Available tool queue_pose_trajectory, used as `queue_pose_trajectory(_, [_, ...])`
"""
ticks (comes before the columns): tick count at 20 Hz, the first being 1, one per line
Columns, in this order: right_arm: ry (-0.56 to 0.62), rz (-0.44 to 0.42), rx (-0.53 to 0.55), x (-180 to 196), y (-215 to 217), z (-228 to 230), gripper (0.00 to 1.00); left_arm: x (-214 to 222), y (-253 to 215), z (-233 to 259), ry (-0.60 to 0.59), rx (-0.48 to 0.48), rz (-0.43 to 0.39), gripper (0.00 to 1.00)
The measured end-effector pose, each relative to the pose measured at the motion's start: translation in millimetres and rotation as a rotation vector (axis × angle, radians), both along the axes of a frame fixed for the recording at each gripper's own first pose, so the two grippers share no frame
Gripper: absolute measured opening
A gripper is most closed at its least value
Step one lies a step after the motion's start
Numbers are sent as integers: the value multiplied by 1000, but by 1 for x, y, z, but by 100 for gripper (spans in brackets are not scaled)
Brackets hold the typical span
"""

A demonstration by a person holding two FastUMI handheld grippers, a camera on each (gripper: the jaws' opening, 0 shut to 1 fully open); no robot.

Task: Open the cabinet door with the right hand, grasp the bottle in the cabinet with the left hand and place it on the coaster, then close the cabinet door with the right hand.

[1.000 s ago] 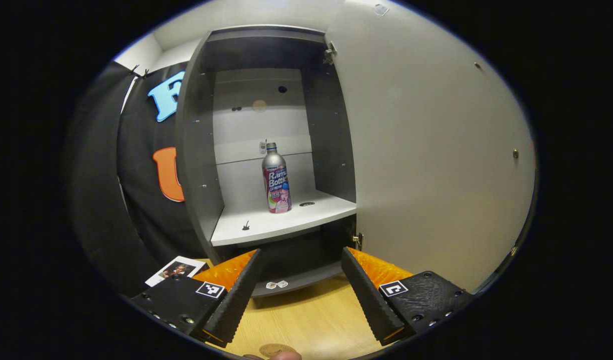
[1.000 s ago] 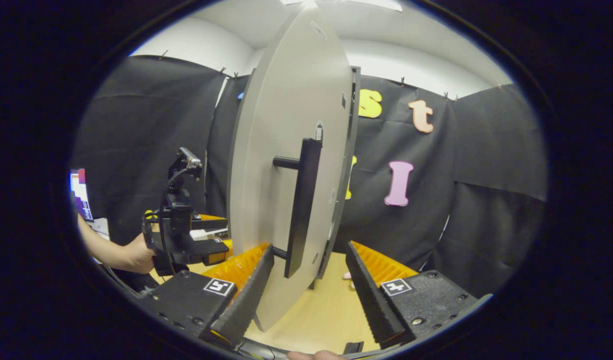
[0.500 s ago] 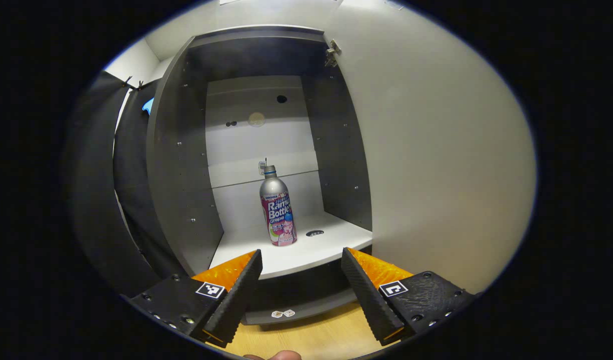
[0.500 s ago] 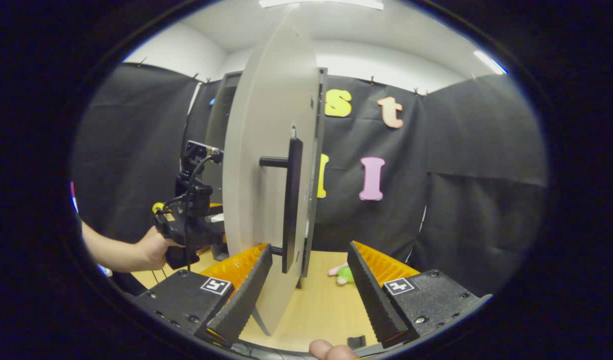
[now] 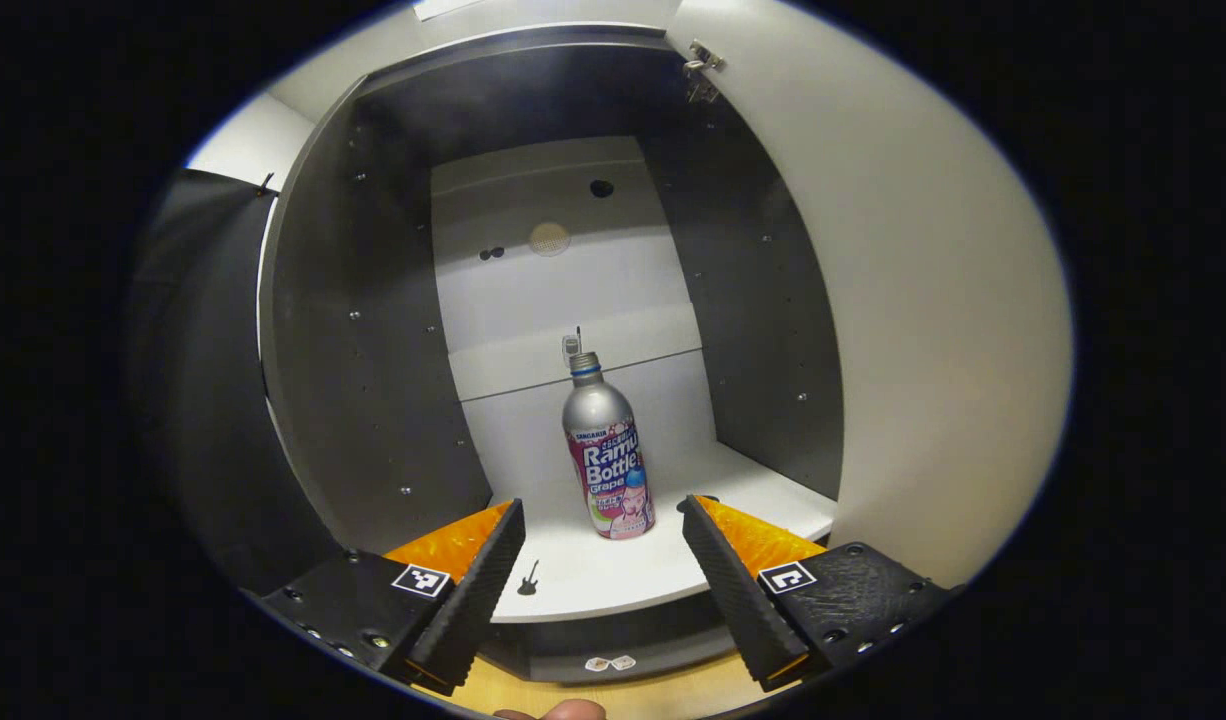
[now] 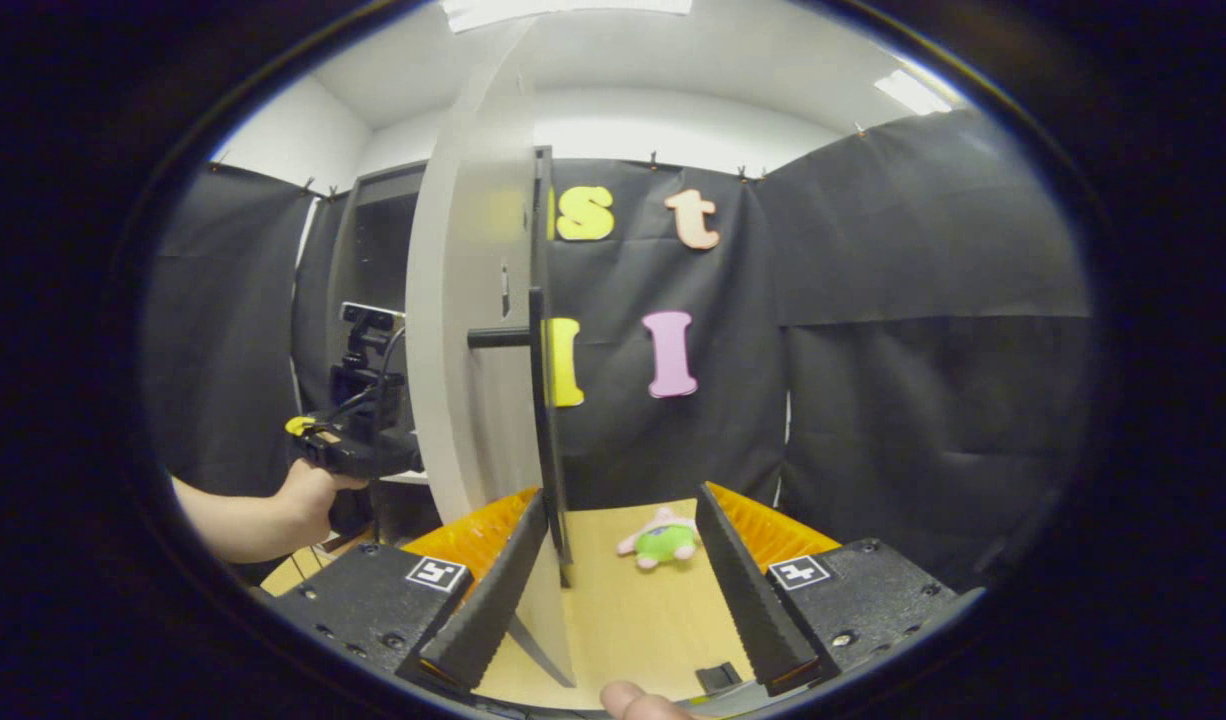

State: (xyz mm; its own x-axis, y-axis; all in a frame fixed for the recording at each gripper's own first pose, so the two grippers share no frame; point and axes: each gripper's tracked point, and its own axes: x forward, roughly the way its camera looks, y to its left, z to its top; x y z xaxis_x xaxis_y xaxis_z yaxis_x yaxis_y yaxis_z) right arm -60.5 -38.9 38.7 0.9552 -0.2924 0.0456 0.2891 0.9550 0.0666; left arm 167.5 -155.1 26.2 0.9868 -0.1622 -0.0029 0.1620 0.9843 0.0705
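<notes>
We log the cabinet as already open. Left gripper view, from the left: dark grey cabinet side panel [image 5: 373,380], then the silver metal bottle with a pink printed label [image 5: 609,455], upright on the white shelf [image 5: 613,575], a little right of its middle and short of the back wall. The left gripper [image 5: 603,570] hangs at the shelf's near edge, fingers spread wide, nothing between them, not touching the bottle. At the right, the pale inner face of the swung-open cabinet door [image 5: 933,330].

We judge the bottle stiff, smooth and likely slippery, and tall enough to tip; whether full or empty we cannot tell. The best hold looks like the straight labelled body, below the tapering shoulder.

Right gripper view, from the left: a person's hand [image 6: 308,490] holding the left gripper at the cabinet mouth; the door edge-on with its black bar handle [image 6: 539,400]; the right gripper [image 6: 621,590], released and wide, its left finger just beside the door. Beyond it, a light wooden tabletop [image 6: 633,620] with a small green and pink plush toy [image 6: 661,538], and black cloth walls all round.
</notes>
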Motion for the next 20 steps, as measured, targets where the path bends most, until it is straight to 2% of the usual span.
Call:
queue_pose_trajectory(4, [13,26,-86,2,5,5,91,37,-2,20,-40,10,17,96])
queue_pose_trajectory(6, [20,31,-119,1,4,6,94,52,-6,29,-56,-17,12,96])
queue_pose_trajectory(7, [25,33,-113,0,1,7,94,61,-6,31,-57,-23,17,100])
queue_pose_trajectory(8, [29,41,-101,-1,1,5,94,70,-6,31,-57,-21,33,96])
queue_pose_trajectory(12, [34,48,-119,-1,-1,8,95,100,-11,21,-36,-3,68,96])
queue_pose_trajectory(17, [51,61,-156,0,0,8,95,132,-8,8,-5,-63,98,96])
queue_pose_trajectory(20, [60,70,-172,-1,0,9,95,149,-1,1,25,-157,108,96])
